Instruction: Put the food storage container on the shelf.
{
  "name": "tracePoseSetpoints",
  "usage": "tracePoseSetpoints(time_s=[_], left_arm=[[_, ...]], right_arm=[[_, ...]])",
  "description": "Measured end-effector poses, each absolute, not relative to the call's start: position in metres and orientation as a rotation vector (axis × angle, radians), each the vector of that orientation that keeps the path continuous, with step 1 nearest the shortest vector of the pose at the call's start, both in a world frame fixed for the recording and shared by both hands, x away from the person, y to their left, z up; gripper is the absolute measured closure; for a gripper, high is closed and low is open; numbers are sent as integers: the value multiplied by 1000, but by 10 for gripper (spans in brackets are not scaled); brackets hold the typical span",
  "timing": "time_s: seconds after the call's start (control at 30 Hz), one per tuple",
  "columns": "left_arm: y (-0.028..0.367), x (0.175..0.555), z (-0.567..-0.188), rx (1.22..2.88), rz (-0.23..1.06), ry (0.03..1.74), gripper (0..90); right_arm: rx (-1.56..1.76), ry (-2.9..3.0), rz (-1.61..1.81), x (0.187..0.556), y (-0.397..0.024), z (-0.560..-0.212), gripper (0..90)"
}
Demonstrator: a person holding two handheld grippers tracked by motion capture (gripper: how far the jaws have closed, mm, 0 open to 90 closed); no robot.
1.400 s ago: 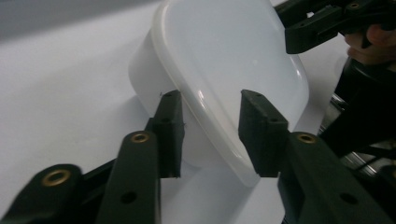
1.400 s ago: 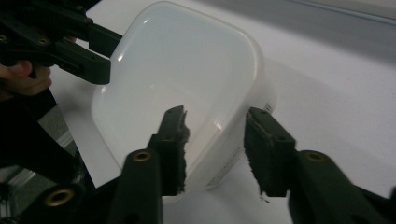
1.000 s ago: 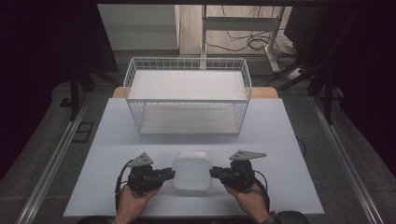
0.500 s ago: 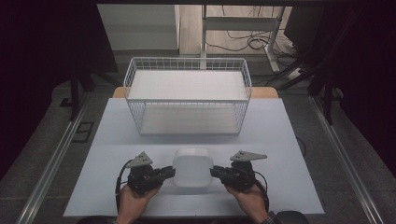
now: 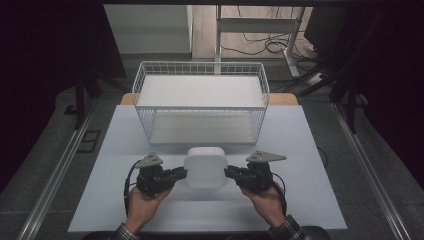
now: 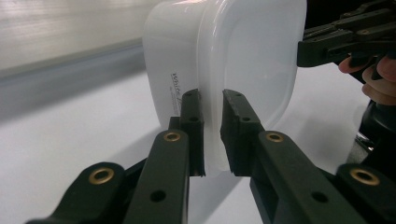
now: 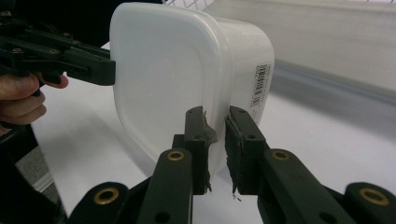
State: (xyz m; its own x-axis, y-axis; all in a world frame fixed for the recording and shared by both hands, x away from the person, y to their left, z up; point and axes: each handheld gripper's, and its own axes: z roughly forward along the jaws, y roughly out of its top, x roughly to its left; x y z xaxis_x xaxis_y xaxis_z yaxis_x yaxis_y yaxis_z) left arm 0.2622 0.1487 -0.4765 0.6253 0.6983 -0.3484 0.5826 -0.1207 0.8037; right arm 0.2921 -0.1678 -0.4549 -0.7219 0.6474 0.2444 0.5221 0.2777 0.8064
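The left tool (image 5: 176, 174) sits at the left of the near part of the white desk (image 5: 320, 190), held in the person's left hand (image 5: 142, 202), its black jaws pointing right toward the middle. Those jaws stand only a narrow gap apart, and in the left gripper view (image 6: 212, 135) the pads pinch the thin rim on the left side of the white plastic container (image 6: 224, 60); a line of small print runs down the container's wall just above the left pad.

The white plastic container (image 5: 205, 166) is between the two tools, in front of the person and just nearer than the white wire basket (image 5: 200, 75) that stands farther back on the desk. Whether its base touches the desk cannot be told.

The right tool (image 5: 234, 173) comes in from the right, carried by the right hand (image 5: 267, 200), its jaws pointing left. They too are nearly closed: in the right gripper view (image 7: 215, 140) the worn pads clamp the rim on the container's right side, a barcode label (image 7: 259, 86) showing on the wall beside them. Each gripper view shows the other tool biting the far edge.
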Motion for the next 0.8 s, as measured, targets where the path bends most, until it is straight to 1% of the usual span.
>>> tracePoseSetpoints(time_s=[0.2, 0.37, 0.7, 0.8], left_arm=[[150, 282, -469, 1798, 163, 1037, 796], [149, 305, -464, 1790, 194, 1035, 795], [149, 342, -473, 1761, 203, 1060, 789], [149, 348, -476, 1761, 212, 1065, 787]], right_arm=[[1109, 2384, 1450, 309, -165, -451, 784], [1106, 2347, 1460, 332, -163, -447, 782], [1120, 2308, 1429, 366, -158, -451, 777], [1124, 2305, 1418, 371, -156, -452, 776]])
